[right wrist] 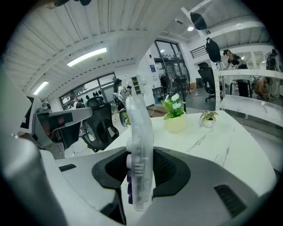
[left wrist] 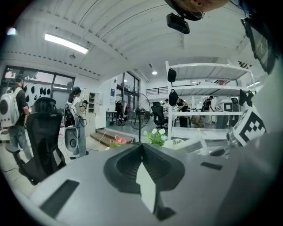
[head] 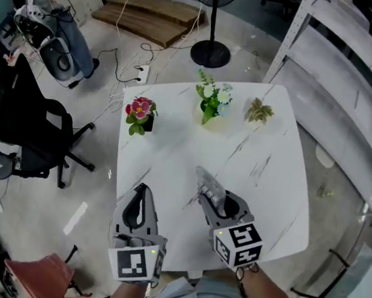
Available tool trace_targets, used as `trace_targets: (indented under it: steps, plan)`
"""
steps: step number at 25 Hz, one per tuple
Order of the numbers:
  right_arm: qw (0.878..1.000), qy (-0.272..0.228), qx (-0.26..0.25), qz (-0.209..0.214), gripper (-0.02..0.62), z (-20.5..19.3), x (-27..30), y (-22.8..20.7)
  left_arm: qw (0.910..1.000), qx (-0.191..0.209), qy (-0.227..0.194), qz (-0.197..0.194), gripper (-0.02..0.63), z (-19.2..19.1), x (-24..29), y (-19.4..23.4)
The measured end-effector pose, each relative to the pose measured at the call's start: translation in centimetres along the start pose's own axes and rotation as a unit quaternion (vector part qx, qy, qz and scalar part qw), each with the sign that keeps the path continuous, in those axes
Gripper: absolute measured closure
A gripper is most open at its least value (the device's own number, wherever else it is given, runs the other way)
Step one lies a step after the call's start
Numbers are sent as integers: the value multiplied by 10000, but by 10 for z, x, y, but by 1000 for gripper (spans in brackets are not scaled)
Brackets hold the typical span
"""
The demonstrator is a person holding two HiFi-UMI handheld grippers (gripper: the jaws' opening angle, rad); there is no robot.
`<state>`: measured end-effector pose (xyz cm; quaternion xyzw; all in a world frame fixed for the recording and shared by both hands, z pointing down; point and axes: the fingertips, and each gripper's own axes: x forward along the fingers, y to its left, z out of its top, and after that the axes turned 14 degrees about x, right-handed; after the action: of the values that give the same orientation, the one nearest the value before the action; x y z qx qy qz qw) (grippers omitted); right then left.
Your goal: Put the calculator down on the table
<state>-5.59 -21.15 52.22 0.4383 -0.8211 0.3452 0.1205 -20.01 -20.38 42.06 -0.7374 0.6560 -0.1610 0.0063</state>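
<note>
My right gripper is shut on a clear plastic calculator, which it holds on edge above the near half of the white marble table. In the right gripper view the calculator stands upright between the jaws of the right gripper, with purple keys on its left face. The left gripper hovers near the table's front left, its jaws together and holding nothing. From the left gripper view, the left gripper points toward the plants.
Three small plants stand along the far side: pink flowers, white flowers in a pale pot and a small succulent. A black office chair stands left of the table, a fan base beyond it, white shelving to the right.
</note>
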Motion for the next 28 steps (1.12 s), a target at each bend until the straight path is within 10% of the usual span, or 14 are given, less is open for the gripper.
trace_targets:
  steps: [28]
  plan:
    - [9795, 1237, 1561, -287, 448, -50, 46, -35, 9990, -161, 313, -284, 598, -31, 25, 9]
